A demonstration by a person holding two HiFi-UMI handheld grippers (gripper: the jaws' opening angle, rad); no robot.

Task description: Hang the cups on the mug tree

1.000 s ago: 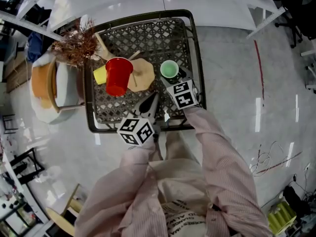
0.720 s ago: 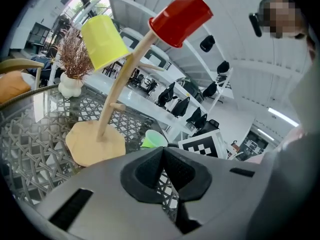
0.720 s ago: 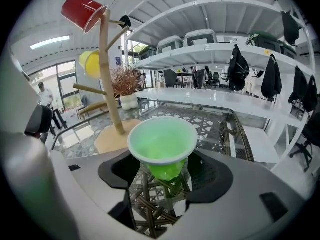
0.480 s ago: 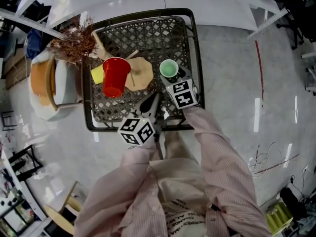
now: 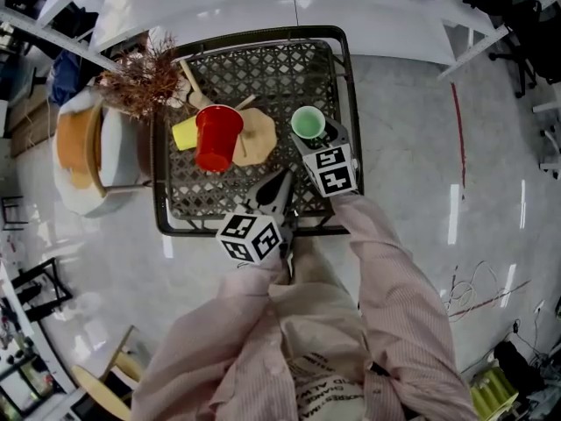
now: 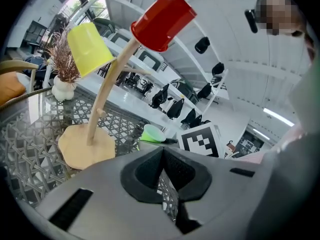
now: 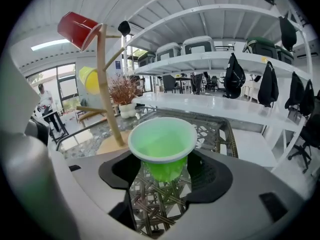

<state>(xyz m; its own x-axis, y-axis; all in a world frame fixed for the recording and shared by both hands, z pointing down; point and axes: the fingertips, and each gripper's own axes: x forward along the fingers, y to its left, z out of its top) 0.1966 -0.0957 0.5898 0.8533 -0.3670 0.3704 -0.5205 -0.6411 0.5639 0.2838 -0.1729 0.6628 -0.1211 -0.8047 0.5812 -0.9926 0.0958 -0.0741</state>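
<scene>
at nine o'clock on the dark lattice table, a yellow plastic cup and a red plastic cup already hang on the wooden mug tree; the left gripper, at six o'clock, has its jaws together on nothing; at three o'clock the right gripper is clamped on the green plastic cup, seemingly the last one left to hang

The mug tree is pale, matt wood. The green cup looks like smooth plastic. The table is a dark lattice, perhaps metal.
</scene>
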